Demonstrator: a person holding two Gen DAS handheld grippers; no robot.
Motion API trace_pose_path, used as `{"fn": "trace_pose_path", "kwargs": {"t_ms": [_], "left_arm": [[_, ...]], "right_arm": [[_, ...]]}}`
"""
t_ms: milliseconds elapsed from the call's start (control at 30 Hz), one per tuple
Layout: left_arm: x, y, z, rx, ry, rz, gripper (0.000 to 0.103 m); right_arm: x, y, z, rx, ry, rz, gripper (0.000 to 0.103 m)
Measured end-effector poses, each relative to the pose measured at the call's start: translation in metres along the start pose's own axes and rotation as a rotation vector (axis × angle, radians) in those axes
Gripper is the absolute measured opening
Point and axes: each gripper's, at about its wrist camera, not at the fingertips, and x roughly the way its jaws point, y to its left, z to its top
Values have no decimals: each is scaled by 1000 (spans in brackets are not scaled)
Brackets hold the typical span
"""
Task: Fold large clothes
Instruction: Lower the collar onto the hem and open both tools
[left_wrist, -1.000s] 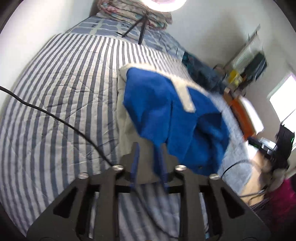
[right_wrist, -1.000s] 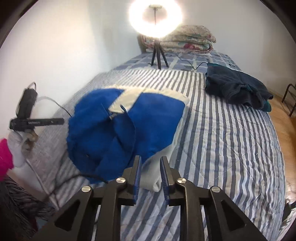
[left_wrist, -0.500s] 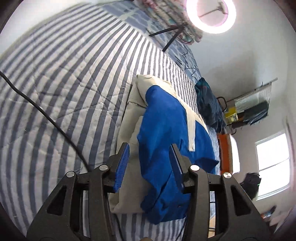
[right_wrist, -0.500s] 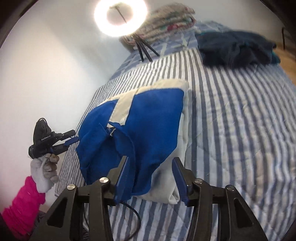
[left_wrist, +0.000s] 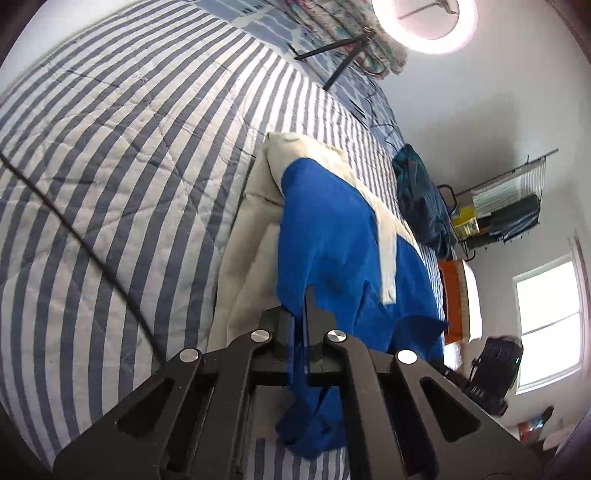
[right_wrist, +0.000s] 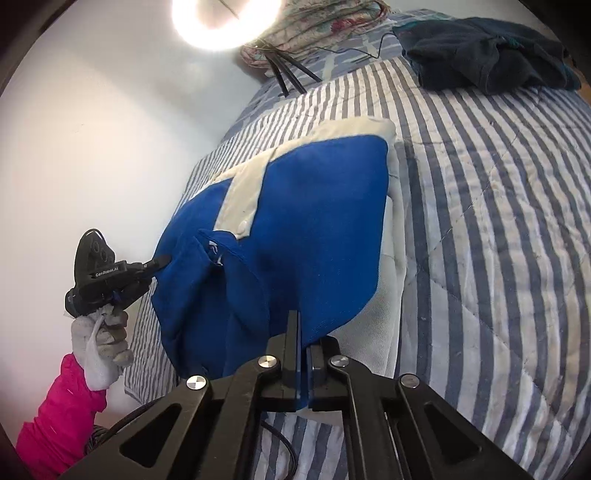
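Observation:
A blue and cream garment (left_wrist: 325, 240) lies part-folded on the striped bed (left_wrist: 129, 147). My left gripper (left_wrist: 300, 317) is shut, with the blue cloth's near edge pinched between its fingers. In the right wrist view the same garment (right_wrist: 317, 206) fills the middle. There my right gripper (right_wrist: 302, 343) is shut on the blue hem at the near edge. Also in that view, the left gripper (right_wrist: 159, 263) is at the garment's left corner, held by a gloved hand (right_wrist: 107, 339) with a pink sleeve.
A dark teal clothes pile (right_wrist: 487, 55) lies at the far right of the bed. A ring light on a tripod (right_wrist: 225, 22) and folded quilts (right_wrist: 317, 26) stand at the head end. A black cable (left_wrist: 74, 236) crosses the bedspread. A loaded rack (left_wrist: 506, 206) stands by the wall.
Both grippers stood open around the garment's near edge half a second ago; both have now shut on the blue cloth. Both have sunk closer to the bed since a second ago.

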Motion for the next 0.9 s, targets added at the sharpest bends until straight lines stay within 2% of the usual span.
{"fn": "trace_pose_path", "kwargs": {"t_ms": [67,133,200,267,333,400,467,533,600,700,767,900], "left_arm": [[-4,4,-10,-5,10,8,0],[-3,10,-19,10,17,59,0],[8,19,-24,27,46,133,0],[13,25,-26,23,49,171,0],[12,27,-25,17,58,166,0],[-3,17,-21,64,16,189,0],[-18,7,-16,96,-29,186,0],[-31,-4,-12,123,-73,152,0],[-37,-27,-7,202,-114,147,0],[-27,-52,-5,271,-122,108,1],[-16,-68,-6,318,-126,111,14],[11,-84,-7,383,-95,140,14]], "right_arm": [[-11,-5,-4,17,-9,31,0],[-12,-14,-9,44,-4,50,0],[1,-20,-13,35,30,-10,0],[15,-20,-17,5,60,-73,0],[14,-12,-13,-27,62,-98,0],[4,-2,-6,-70,53,-141,8],[-16,16,1,-154,-15,-200,13],[-34,32,1,-203,-66,-139,13],[-39,52,4,-283,-101,-69,13],[-11,77,6,-388,-62,-87,13],[11,86,5,-442,-34,-120,19],[40,89,7,-494,-15,-177,21]]}}
